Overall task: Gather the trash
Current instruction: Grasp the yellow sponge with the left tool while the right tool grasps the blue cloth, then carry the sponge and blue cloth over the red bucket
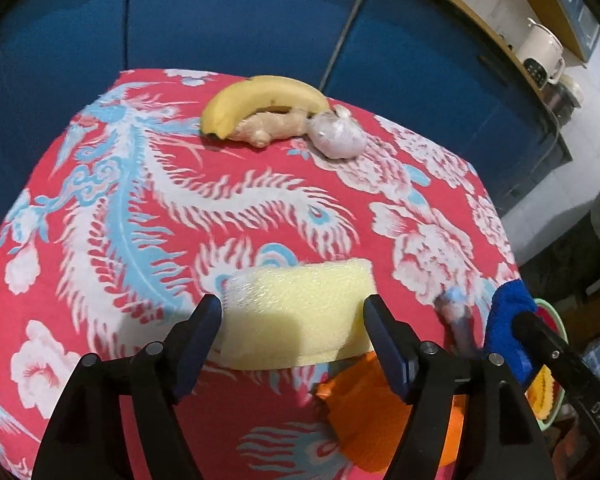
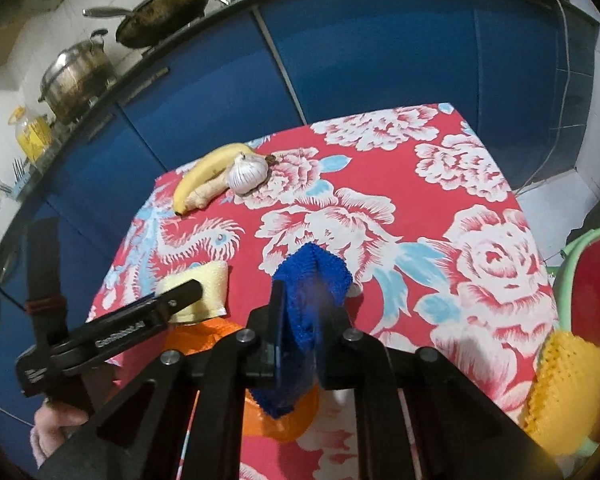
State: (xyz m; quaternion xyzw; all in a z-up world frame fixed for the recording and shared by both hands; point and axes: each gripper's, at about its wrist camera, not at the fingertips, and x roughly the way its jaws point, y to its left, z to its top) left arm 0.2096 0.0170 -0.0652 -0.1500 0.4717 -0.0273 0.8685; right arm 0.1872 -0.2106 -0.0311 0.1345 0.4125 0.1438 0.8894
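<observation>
Blue knitted cloth (image 2: pixel 312 280) sits pinched in our right gripper (image 2: pixel 300 308), jaws nearly closed on it. Our left gripper (image 1: pixel 292 312) gapes wide around the yellow sponge (image 1: pixel 300 312) on the tablecloth (image 1: pixel 140 200), pads seemingly clear. A green basin (image 2: pixel 568 264) holds a yellow cloth (image 2: pixel 560 384).

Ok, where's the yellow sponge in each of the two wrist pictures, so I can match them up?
Left wrist view: the yellow sponge lies low in the middle, on the tablecloth between the open fingers of the left gripper.
Right wrist view: it sits at lower left, partly behind the left gripper's finger, left of the blue cloth held in the right gripper.
Shared landmark: the banana at the table's far edge.
</observation>
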